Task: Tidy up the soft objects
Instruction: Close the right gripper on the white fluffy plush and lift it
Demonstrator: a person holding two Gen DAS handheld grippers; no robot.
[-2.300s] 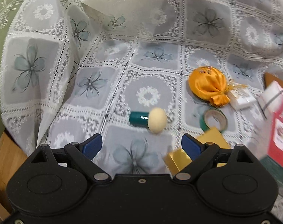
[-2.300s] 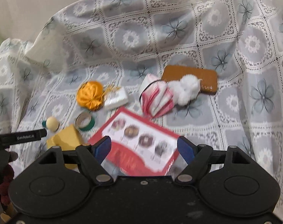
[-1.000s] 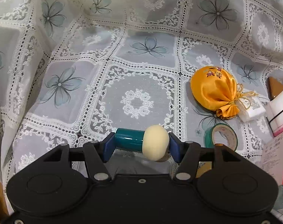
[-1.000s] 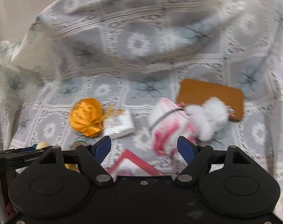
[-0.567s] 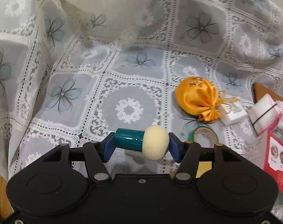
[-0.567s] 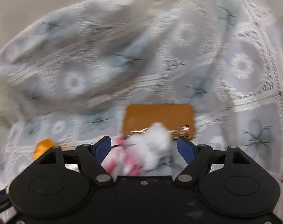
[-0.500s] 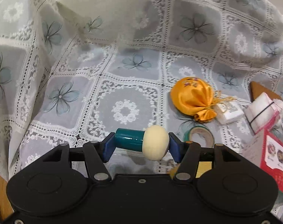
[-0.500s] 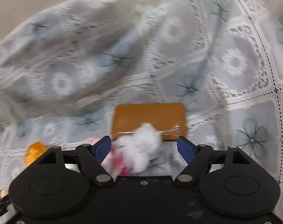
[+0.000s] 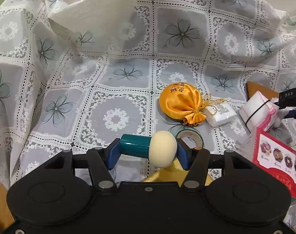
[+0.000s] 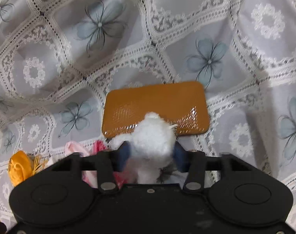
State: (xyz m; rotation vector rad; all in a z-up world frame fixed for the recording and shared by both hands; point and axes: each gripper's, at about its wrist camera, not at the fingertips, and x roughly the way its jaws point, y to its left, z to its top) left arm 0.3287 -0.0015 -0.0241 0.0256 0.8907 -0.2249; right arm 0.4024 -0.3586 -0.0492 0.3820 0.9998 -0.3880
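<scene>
Two grippers were both occupied above one lace cloth [image 9: 116, 115] that draped the whole surface and rose in folds from nine round to three o'clock. At four o'clock in the left view a red card [image 9: 278, 161] lay half out of frame. A brown pad [image 10: 155, 109] sat at twelve o'clock of the right gripper [image 10: 151, 154], whose jaws had just been closing and now pressed on a white fluffy ball [image 10: 152, 136]. That ball looked feather-light and squashy, so a pinch across its middle seemed right, though it could bulge out and slip free. A pink and white bundle [image 9: 257, 111] bound by a black band lay beside it, likely limp; the band looked the surest place to grip. An orange satin pouch [image 9: 181, 103], at one o'clock of the left gripper [image 9: 147, 153], looked slick, best taken at its tied neck. A small white packet [image 9: 221, 114] touched that neck. The left gripper held a green-handled foam puff [image 9: 148, 150] end to end; the cream head would compress. Behind it, a tape roll [image 9: 190, 136] was partly hidden, and a yellow box [image 9: 173, 172] mostly so.
</scene>
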